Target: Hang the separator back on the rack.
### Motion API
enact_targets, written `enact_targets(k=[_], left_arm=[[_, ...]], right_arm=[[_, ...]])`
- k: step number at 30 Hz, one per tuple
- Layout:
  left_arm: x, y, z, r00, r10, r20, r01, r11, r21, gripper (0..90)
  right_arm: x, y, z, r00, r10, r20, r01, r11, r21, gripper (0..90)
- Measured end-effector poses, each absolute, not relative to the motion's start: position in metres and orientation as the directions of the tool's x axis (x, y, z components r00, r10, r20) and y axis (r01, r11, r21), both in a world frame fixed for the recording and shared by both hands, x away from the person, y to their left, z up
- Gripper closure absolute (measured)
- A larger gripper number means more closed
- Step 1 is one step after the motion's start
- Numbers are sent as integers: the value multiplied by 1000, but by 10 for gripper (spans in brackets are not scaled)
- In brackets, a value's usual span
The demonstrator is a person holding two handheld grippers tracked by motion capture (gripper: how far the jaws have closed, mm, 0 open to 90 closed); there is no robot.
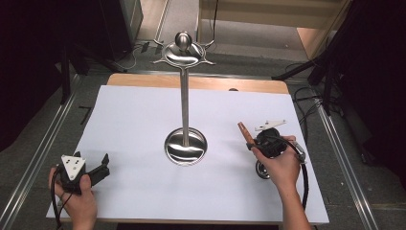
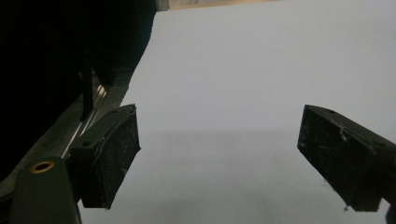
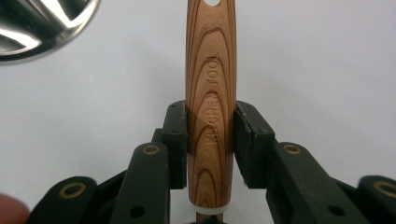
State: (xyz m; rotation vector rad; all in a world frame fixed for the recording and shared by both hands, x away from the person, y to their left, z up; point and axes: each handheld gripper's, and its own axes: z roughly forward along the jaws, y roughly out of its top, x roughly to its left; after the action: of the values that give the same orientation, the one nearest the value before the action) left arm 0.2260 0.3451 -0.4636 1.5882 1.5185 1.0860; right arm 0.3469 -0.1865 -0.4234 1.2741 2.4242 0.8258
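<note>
While the left gripper (image 1: 91, 165) rests near the desk's (image 1: 143, 201) front left corner in the high view, the right gripper (image 1: 253, 143) near the right edge grips a wooden handle (image 1: 245, 132); its lower end is hidden behind the hand. A steel stand (image 1: 185, 143) rises mid-desk.

Seen from the left gripper view, the jaws are spread wide over the bare white surface.

Pinched between the jaws in the right gripper view, the handle reads "KITCHEN TOOL", its top cut off.

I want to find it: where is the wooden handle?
In the high view the wooden handle is on the right, clamped in the right gripper, right of the steel stand.
</note>
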Motion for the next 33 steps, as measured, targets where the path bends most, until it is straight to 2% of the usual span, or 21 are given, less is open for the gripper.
enact_targets(k=[6, 8, 15, 19, 24, 33], left_arm=[[226, 345, -464, -27, 992, 119, 428, -96, 898, 137], [225, 345, -464, -28, 992, 119, 426, -96, 900, 137], [225, 345, -464, -29, 993, 115, 423, -92, 901, 137], [226, 345, -464, -31, 992, 119, 425, -94, 900, 137], [227, 345, -464, -31, 993, 116, 433, -92, 897, 137], [225, 344, -464, -28, 992, 124, 428, -100, 898, 138]], right_arm=[[339, -192, -412, -569, 816, 104, 615, 338, 713, 698], [338, -192, -409, -594, 791, 144, 591, 308, 745, 698], [328, -188, -397, -613, 775, 151, 498, 231, 836, 698], [326, -188, -391, -626, 762, 165, 465, 195, 864, 697], [321, -180, -390, -649, 749, 132, 423, 212, 881, 697], [315, -178, -384, -671, 730, 129, 332, 141, 933, 697]])
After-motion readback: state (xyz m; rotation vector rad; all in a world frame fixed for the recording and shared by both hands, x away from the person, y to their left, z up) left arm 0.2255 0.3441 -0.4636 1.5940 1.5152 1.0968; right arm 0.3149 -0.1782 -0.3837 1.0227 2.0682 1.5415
